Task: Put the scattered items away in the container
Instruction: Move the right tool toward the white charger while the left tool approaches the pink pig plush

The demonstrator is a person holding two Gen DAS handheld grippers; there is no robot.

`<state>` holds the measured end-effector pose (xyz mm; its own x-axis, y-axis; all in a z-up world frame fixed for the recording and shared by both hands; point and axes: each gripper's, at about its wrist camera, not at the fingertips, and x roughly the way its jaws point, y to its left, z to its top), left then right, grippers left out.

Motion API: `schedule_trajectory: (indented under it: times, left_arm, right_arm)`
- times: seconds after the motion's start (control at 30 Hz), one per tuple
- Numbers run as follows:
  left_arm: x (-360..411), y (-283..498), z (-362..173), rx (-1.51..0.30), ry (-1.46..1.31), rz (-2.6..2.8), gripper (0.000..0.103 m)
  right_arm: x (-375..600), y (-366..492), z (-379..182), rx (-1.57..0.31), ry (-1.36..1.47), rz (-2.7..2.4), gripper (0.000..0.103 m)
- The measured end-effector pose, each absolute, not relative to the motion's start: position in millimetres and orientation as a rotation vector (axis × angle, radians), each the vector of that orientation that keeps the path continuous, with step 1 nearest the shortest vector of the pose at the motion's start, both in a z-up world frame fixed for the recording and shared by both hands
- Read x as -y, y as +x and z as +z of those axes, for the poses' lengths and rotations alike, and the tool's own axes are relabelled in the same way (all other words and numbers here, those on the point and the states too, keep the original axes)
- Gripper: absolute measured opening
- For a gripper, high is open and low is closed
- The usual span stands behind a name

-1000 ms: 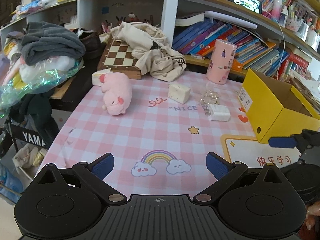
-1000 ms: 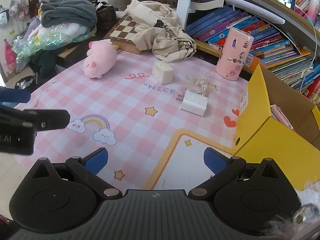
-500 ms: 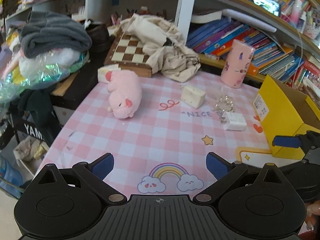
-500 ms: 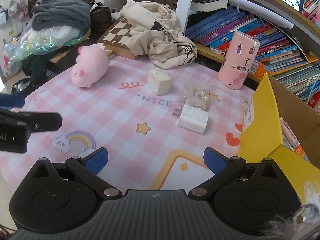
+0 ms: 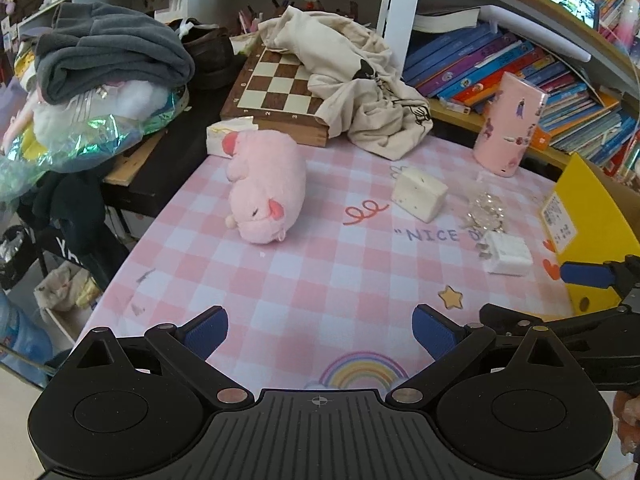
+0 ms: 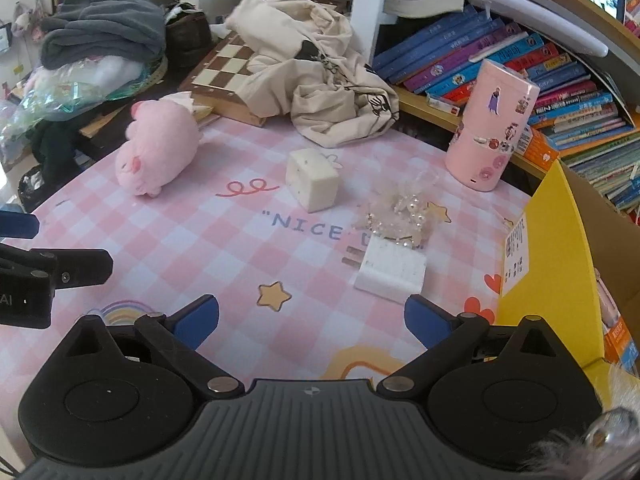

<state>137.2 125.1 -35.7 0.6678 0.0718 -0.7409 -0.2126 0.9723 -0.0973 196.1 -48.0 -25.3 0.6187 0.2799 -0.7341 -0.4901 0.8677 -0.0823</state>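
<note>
A pink plush pig (image 5: 266, 190) (image 6: 158, 148) lies on the pink checked mat (image 5: 320, 280) at the left. A cream cheese-shaped block (image 5: 418, 194) (image 6: 314, 180), a clear beaded trinket (image 5: 486, 208) (image 6: 404, 210) and a white charger plug (image 5: 506, 254) (image 6: 390, 268) sit further right. The yellow cardboard box (image 5: 592, 220) (image 6: 548, 240) stands open at the right edge. My left gripper (image 5: 320, 330) is open and empty over the mat's near edge. My right gripper (image 6: 312, 318) is open and empty, just short of the plug.
A pink sticker-covered cylinder (image 5: 510, 124) (image 6: 492, 128) stands at the back right. A chessboard (image 5: 280, 88) under a beige cloth bag (image 5: 352, 80), piled clothes (image 5: 108, 56) and shelves of books (image 5: 500, 64) ring the mat. The box holds a pink item (image 6: 608, 304).
Both grippers have moved forward over the mat, staying open. The pig, the cheese block and the plug now look nearer in both views.
</note>
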Motion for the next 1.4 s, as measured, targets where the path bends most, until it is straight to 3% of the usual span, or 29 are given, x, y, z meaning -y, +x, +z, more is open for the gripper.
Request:
schedule_trajectory:
  times: [0.73,1.03,1.4]
  left_arm:
    - [-150,226,-56,-0.77,-0.122,0.32,0.1]
    - [-162,249,-67,-0.777,-0.14,0.373,0.1]
    - [-169,273,-79,-0.757,-0.096,0.432,0.099]
  right_arm:
    - [49,259,-53,-0.81,-0.241,0.346,0.1]
    - [53,277,-68,-0.856,-0.198,0.297,0.089]
    - [60,289,-74,-0.878,-0.145,0.291,0.083]
